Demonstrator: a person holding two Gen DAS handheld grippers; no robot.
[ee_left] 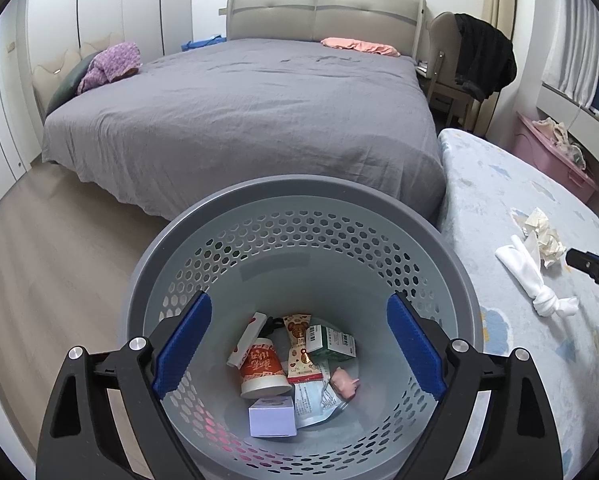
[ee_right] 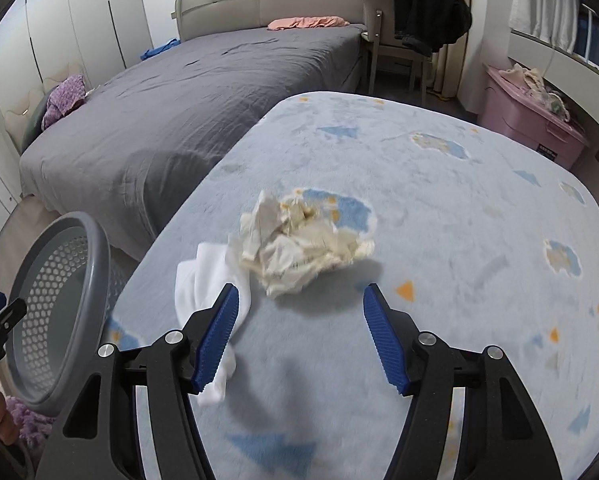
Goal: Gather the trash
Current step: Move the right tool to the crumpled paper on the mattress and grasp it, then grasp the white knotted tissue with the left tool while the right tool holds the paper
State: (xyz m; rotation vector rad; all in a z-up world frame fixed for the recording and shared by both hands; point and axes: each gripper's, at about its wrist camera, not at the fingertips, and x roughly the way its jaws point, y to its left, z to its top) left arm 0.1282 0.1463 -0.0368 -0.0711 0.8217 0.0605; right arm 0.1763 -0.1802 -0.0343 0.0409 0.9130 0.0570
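Right tool gapes near crumpled paper; left tool over basket.

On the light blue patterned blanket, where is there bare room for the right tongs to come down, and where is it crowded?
Bare blanket lies right of the crumpled cream paper wad, out to the pink storage box. Crowded: the knotted white cloth touches the wad's left side, under the open right tongs, towards the grey perforated bin.

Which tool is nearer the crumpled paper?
Right. The right tool is open just short of the crumpled paper on the blanket. The left tool, also open, is over the bin, off to the paper's left.
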